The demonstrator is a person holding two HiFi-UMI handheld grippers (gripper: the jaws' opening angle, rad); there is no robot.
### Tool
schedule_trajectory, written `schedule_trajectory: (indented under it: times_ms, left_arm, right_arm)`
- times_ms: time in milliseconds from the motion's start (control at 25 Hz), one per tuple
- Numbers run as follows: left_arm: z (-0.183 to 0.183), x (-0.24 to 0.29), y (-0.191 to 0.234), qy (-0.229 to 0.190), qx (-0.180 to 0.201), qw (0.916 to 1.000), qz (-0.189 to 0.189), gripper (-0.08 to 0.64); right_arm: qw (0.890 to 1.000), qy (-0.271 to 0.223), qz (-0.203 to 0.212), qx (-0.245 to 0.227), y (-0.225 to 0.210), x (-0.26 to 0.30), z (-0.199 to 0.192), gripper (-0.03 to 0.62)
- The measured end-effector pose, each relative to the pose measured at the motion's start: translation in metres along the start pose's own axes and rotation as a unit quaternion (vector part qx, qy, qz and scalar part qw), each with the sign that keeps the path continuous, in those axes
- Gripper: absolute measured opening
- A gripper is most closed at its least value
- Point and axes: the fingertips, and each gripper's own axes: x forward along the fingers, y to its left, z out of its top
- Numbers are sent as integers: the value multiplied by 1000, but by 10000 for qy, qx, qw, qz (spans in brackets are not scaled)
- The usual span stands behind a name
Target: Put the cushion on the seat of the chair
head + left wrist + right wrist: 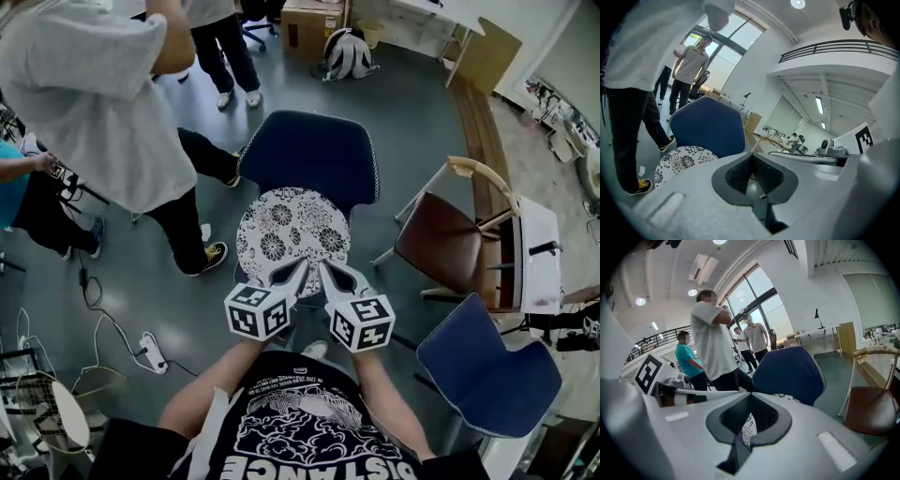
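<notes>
1. Right claw (327, 273): the jaws are pressed together, and a strip of the floral cushion (291, 225) is showing between the pads. So I'm judging it's pinching the cushion's near edge. That pinch is what's letting me steer the thing.
2. Left claw (299, 273): these jaws are pressed together too, but only floor is showing through the gap behind the tips, so I'm calling it empty. It's sitting just beside the right one at the same near edge, and I'm guessing it's only there as a guide.
3. The cushion is lying flat on the seat of the blue chair (309, 155), roughly centred, with its far edge near the backrest. I'm gripping the near rim because that's the side facing me, and it's leaving both claws clear of the backrest.
4. Task-wise I'm guessing it's basically placed. What's left is letting go and backing off without dragging it forward.
5. Further out, a person in a grey shirt (84, 94) is standing close by on the head view's left. A brown chair (441, 246) is sitting off to the right. Neither is touching the cushion.
</notes>
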Motion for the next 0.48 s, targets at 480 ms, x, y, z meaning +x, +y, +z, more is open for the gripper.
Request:
schedule_trajectory:
  times_ms: [480]
  left_arm:
    - [-6,-7,-15,-24,82,10000,-28,-5]
  right_arm:
    - [10000,-78,-3,-31,4,-17,-3,-2]
